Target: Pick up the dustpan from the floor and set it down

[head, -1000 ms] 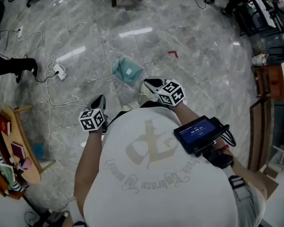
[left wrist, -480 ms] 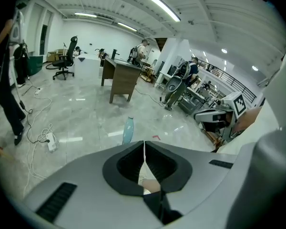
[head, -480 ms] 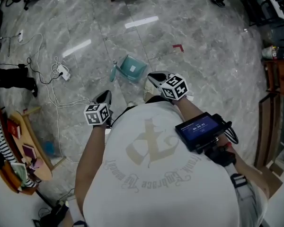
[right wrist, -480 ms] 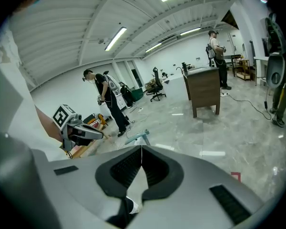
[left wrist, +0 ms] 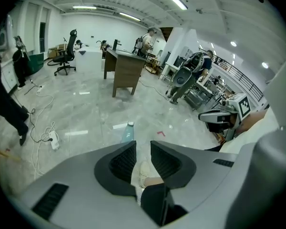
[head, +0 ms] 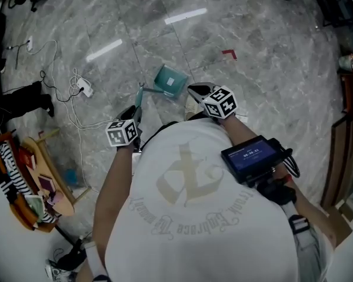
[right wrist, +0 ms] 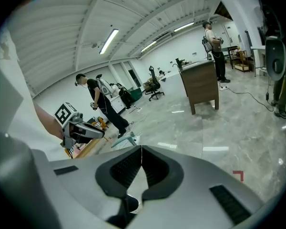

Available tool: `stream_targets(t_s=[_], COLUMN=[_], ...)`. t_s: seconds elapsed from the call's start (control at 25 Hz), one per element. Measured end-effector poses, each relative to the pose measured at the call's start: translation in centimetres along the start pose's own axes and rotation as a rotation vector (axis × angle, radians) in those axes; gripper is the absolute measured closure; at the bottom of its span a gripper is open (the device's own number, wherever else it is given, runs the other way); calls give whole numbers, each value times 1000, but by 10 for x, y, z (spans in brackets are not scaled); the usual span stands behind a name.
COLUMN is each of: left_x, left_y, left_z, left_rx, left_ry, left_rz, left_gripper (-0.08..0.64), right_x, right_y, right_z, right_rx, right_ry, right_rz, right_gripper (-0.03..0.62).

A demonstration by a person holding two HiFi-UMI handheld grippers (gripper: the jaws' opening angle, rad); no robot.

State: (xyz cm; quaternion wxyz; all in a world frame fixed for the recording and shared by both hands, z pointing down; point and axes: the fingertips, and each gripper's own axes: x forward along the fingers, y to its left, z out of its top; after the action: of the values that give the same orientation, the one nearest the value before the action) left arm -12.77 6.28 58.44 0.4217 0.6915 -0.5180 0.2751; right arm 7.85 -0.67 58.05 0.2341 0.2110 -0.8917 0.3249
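Where the person's white shirt (head: 188, 216) fills the near part of the head view, a small screen (head: 250, 156) sits by the right forearm. Ahead of the shirt, the left gripper (left wrist: 143, 145) has its fingers (left wrist: 123, 162) a narrow gap apart, having just been opening. Nothing is gripped; only a pale shoe (left wrist: 144, 173) and floor (left wrist: 86, 113) show through the gap. The right gripper (right wrist: 141, 148) has its fingers (right wrist: 158, 168) closed tip to tip, empty. Both point forward and down at the floor.

Dustpan (head: 168, 82), teal, lies on the grey marble floor just ahead, between the two grippers. Its handle (head: 139, 96) runs back toward the left gripper and ends near the tips; contact cannot be made out. The pan sits just beside the right gripper's tips, not between them.

Beyond the pan, a red tape corner (head: 229, 53) is stuck on the floor. Off to the left lies a white power strip (head: 85, 89) with loose cable (head: 76, 119).

Farther out, in the left gripper view: a brown desk (left wrist: 125, 70), a black office chair (left wrist: 66, 56), and a person (left wrist: 147, 41) standing behind the desk.
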Motion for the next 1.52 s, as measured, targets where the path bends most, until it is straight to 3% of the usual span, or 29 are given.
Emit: stream_targets(t_s=[0.24, 0.48, 0.68, 0.88, 1.2, 1.4, 1.52], left_x=[0, 3, 5, 30, 59, 82, 92], left_y=[17, 19, 32, 32, 34, 37, 42], left_z=[-15, -16, -18, -11, 3, 10, 7], left_rx=[47, 103, 47, 79, 153, 196, 214], left_ry=[58, 116, 182, 216, 350, 441, 500], left_rz=[51, 67, 97, 106, 54, 65, 81], left_gripper=[416, 386, 306, 229, 230, 232, 292], right_x=[4, 11, 13, 7, -8, -16, -18], right_y=[8, 13, 22, 14, -5, -19, -21], right_z=[-2, 6, 2, -21, -24, -23, -26], right_rx=[15, -60, -9, 28, 108, 159, 186], right_ry=[14, 59, 76, 110, 85, 61, 60], right_rz=[22, 45, 65, 54, -39, -81, -96], right_gripper=[574, 574, 574, 574, 574, 574, 574])
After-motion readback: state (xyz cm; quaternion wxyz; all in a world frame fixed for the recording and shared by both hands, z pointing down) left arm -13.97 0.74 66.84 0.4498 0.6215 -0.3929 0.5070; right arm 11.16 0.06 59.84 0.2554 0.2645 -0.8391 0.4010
